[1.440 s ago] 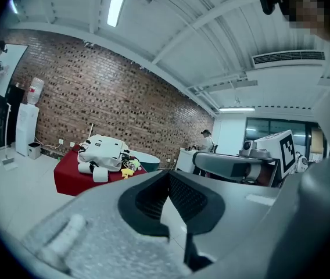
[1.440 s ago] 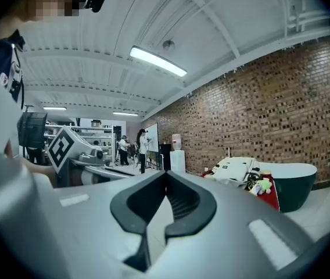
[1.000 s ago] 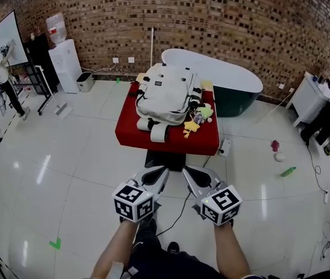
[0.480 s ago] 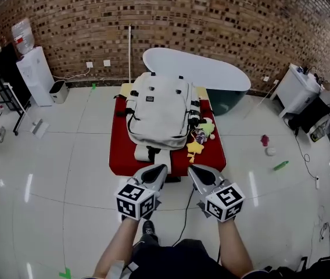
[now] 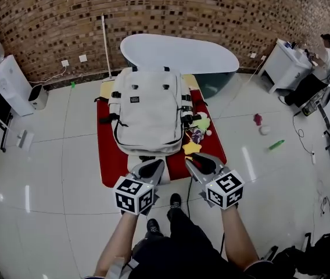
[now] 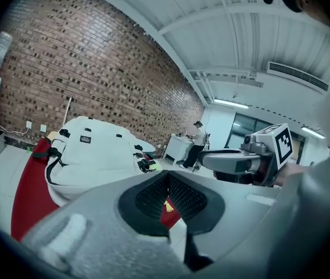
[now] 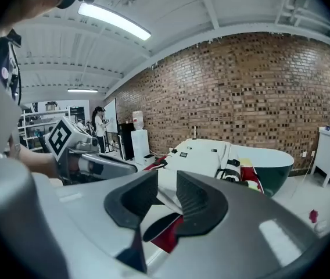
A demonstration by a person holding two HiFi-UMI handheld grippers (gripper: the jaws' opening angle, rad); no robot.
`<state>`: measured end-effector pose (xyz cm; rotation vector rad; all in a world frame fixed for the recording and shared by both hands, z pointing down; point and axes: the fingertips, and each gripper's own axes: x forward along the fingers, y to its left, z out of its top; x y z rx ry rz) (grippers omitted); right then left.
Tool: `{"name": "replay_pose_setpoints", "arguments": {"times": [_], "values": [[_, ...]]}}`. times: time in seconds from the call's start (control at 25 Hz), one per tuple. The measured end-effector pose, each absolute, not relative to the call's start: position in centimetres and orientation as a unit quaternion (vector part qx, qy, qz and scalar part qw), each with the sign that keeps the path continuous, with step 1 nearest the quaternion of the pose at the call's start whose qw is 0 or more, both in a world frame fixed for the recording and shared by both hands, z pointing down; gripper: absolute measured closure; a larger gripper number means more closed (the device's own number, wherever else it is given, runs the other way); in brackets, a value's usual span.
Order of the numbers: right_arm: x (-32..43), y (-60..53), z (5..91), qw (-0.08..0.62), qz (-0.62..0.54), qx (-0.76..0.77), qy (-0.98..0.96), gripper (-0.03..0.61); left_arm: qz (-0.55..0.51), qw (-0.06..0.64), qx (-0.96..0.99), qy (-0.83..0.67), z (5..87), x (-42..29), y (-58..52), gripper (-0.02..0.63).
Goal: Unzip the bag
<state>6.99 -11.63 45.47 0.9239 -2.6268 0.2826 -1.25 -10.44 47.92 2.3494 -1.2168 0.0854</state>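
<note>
The right gripper (image 7: 166,186) has just parted its jaws to a moderate gap with nothing between them, while the left gripper (image 6: 166,182) is pressed shut and empty. Both have come up close to the white bag (image 5: 147,110), which lies flat on the red table (image 5: 106,168) just ahead and untouched. The unzipping probably starts next.

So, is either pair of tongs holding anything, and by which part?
Nothing is held. The left tongs are shut, empty; the right tongs have just been opening, nothing between them. Both are short of the backpack.
</note>
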Motion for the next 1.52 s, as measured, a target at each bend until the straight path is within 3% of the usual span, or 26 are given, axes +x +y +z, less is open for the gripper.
{"name": "replay_pose_setpoints", "arguments": {"times": [0.68,1.16,1.36,1.44,1.52], "values": [[9.4,-27.0,58.6,0.327,0.047,0.217,-0.919,0.462,0.158,0.288,0.798,-0.506,55.8,-0.2,-19.3,0.611],[8.5,-29.6,65.9,0.487,-0.057,0.102,-0.866,0.456,0.183,0.308,0.774,-0.521,57.5,-0.5,-20.3,0.595],[8.7,-30.1,66.5,0.505,-0.087,0.091,-0.854,0.456,0.182,0.313,0.772,-0.523,57.7,-0.4,-20.0,0.594],[8.8,-30.2,66.7,0.510,-0.093,0.086,-0.851,0.461,0.181,0.314,0.771,-0.525,57.9,-0.4,-19.9,0.594],[8.9,-30.1,66.9,0.519,-0.094,0.078,-0.846,0.528,0.180,0.314,0.769,-0.527,58.0,-0.5,-19.9,0.593]]}}
